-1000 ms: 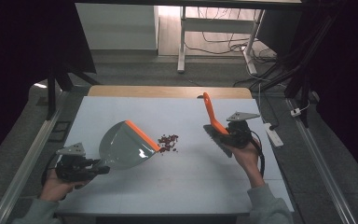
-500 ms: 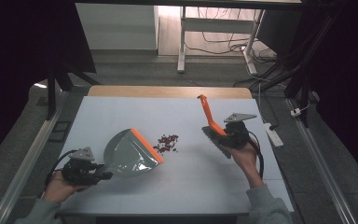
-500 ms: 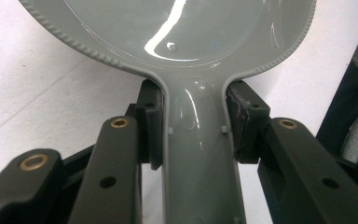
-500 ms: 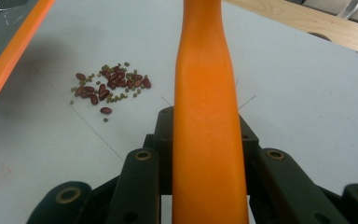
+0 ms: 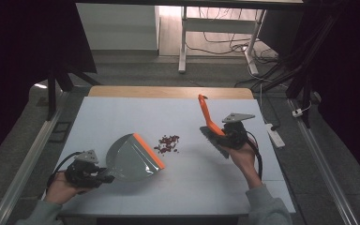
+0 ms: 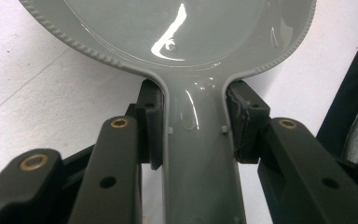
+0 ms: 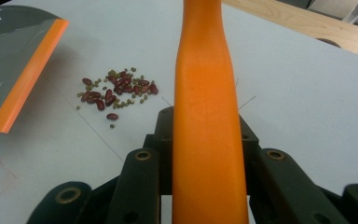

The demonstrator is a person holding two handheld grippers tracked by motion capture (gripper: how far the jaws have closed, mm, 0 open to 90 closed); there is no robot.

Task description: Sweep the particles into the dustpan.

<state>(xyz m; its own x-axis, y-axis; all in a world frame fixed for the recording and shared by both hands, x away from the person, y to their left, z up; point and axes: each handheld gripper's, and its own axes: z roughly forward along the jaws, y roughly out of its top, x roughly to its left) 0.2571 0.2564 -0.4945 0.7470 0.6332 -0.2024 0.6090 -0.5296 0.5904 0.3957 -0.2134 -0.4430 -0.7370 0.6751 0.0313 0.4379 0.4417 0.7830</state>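
A grey dustpan [image 5: 130, 159] with an orange lip [image 5: 148, 151] lies on the white table [image 5: 122, 112] at the near left. My left gripper [image 5: 104, 174] is shut on its handle; in the left gripper view the pads [image 6: 151, 126] press both sides of the grey handle [image 6: 198, 154]. A small pile of red and green beans [image 5: 168, 143] lies just right of the lip. To the right of the pile, my right gripper [image 5: 222, 136] is shut on an orange-handled brush [image 5: 207, 115], handle pointing up and away. In the right gripper view the handle [image 7: 207, 116] rises between the jaws, beans [image 7: 116, 91] to its left.
The table's wooden far edge [image 5: 168, 91] runs across the back. Metal rails [image 5: 28, 159] flank both sides. A white power strip [image 5: 275, 136] lies off the right edge. Desk legs and cables stand on the floor beyond.
The dustpan has tipped down from a raised tilt and now lies lower, its lip by the beans. The left hand shifted slightly right. The brush has barely moved.
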